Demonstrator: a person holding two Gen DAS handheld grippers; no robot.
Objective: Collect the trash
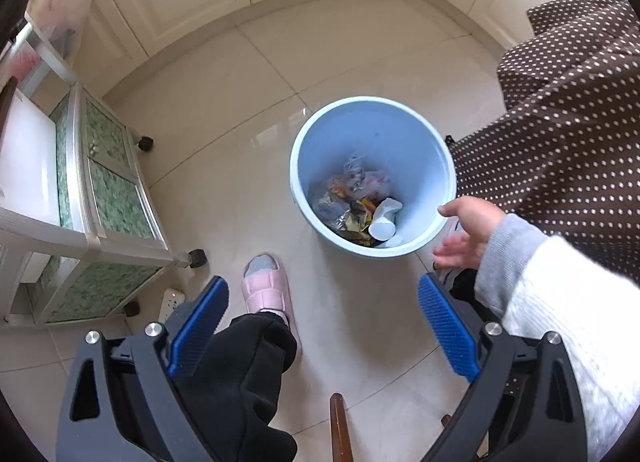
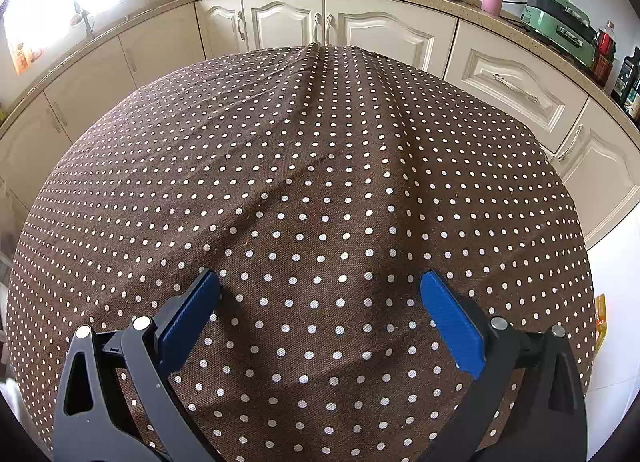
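**Both grippers empty, bin already holds trash**

Left gripper [image 1: 322,322] hangs spread wide above the floor, nothing between its blue pads; right gripper [image 2: 320,312] is likewise splayed and empty over the dotted tablecloth [image 2: 320,166]. Trash [image 1: 356,202], wrappers plus a white cup, sits at the bottom of the blue bin [image 1: 420,134], which stands on the tiles just beside the cloth-covered table. A bare hand [image 1: 468,230] hovers at the bin's near rim. No loose trash shows on the cloth. Judgement: drop step looks done; next, scan for leftovers, approach low and level, close only once the pads straddle the item, and avoid snagging the cloth folds. Pink slipper [image 1: 266,286] stands near the bin.
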